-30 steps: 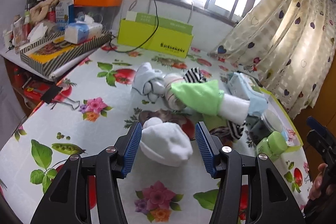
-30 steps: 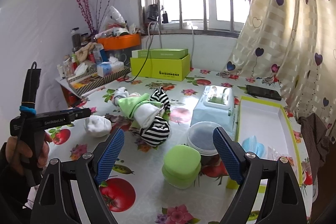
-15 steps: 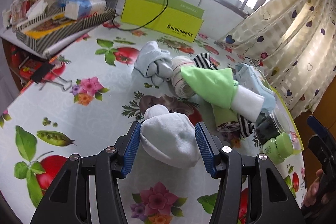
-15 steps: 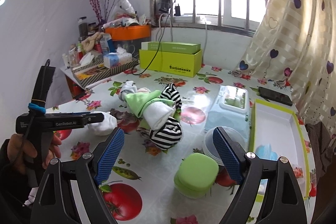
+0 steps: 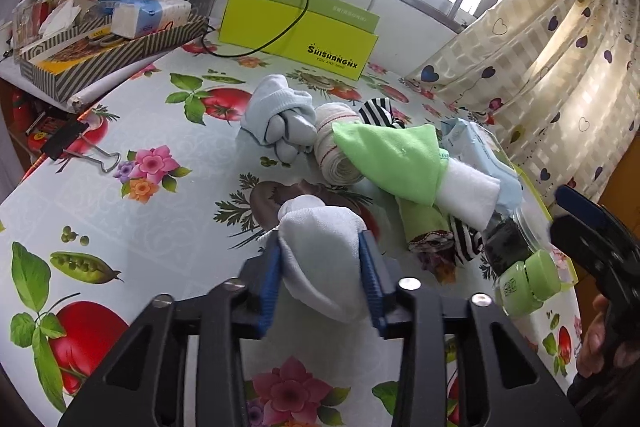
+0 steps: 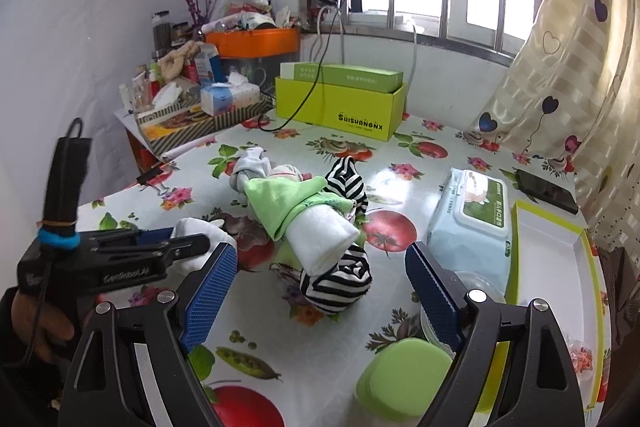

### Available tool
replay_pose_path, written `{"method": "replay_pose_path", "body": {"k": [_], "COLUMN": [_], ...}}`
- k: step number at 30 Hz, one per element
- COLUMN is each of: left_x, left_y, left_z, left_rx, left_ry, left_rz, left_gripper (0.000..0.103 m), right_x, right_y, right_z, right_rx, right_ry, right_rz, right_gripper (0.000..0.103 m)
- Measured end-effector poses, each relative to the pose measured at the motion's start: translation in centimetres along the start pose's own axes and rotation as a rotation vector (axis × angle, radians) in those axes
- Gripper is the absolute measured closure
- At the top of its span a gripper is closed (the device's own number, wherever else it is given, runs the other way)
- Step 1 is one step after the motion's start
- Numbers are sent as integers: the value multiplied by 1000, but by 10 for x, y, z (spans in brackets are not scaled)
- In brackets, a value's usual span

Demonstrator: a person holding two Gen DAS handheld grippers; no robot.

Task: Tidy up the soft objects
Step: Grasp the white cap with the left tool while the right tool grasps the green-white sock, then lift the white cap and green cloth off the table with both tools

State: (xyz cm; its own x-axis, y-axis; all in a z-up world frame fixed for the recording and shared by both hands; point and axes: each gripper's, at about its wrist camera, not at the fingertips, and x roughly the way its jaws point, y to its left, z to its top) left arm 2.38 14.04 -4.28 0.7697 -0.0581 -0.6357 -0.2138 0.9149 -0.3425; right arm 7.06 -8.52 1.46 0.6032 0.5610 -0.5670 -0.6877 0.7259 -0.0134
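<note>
My left gripper (image 5: 322,267) is shut on a white rolled sock (image 5: 320,251) near the table's front; it also shows in the right wrist view (image 6: 200,231). Beyond it lies a pile: a pale blue knotted sock (image 5: 280,115), a cream roll (image 5: 338,151), a green cloth (image 5: 392,155) around a white roll (image 5: 468,191), and striped socks (image 6: 340,279). My right gripper (image 6: 320,287) is open and empty, above the table with the striped sock between its fingers' line of view.
A wet-wipes pack (image 6: 476,219), a clear jar (image 5: 508,239), a green lidded container (image 6: 404,375) and a yellow-rimmed white tray (image 6: 552,267) are on the right. A yellow-green box (image 6: 340,107) and a striped tray of clutter (image 5: 100,55) stand at the back. A binder clip (image 5: 76,143) lies left.
My left gripper moved forward around the white sock and closed on it. The right gripper moved slightly closer to the pile, still open.
</note>
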Motion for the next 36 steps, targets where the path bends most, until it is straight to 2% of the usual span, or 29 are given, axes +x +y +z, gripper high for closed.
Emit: {"method": "replay_pose_path", "body": {"k": [2, 5, 12, 18, 20, 21, 22, 25, 30, 36], "left_x": [-3, -7, -11, -6, -5, -5, -5, -5, -4, -3], "left_y": [0, 0, 9, 14, 15, 16, 16, 17, 19, 19], "left_z": [1, 2, 6, 5, 5, 5, 5, 6, 6, 6], "left_rx": [9, 16, 1, -10, -12, -13, -13, -16, -21, -20], "left_ry": [-12, -25, -38, -20, -17, -16, -16, -17, -15, -13], "left_rz": [0, -7, -11, -25, -31, -34, -37, -42, -48, -47], "left_gripper": [75, 78, 78, 78, 78, 78, 78, 78, 78, 77], "right_x": [8, 20, 53, 104, 116, 119, 122, 123, 119, 119], "right_y": [0, 1, 13, 22, 22, 23, 24, 26, 28, 35], "right_z": [4, 13, 34, 40, 38, 37, 36, 37, 40, 43], "right_rx": [5, 3, -41, -79, -78, -81, -83, -95, -105, -128], "right_ry": [18, 41, 72, 196, 223, 232, 237, 228, 199, 211], "right_rz": [-3, -10, 9, -12, -7, -4, -5, -9, -16, 30], "right_gripper": [20, 27, 27, 27, 34, 49, 59, 69, 72, 69]}}
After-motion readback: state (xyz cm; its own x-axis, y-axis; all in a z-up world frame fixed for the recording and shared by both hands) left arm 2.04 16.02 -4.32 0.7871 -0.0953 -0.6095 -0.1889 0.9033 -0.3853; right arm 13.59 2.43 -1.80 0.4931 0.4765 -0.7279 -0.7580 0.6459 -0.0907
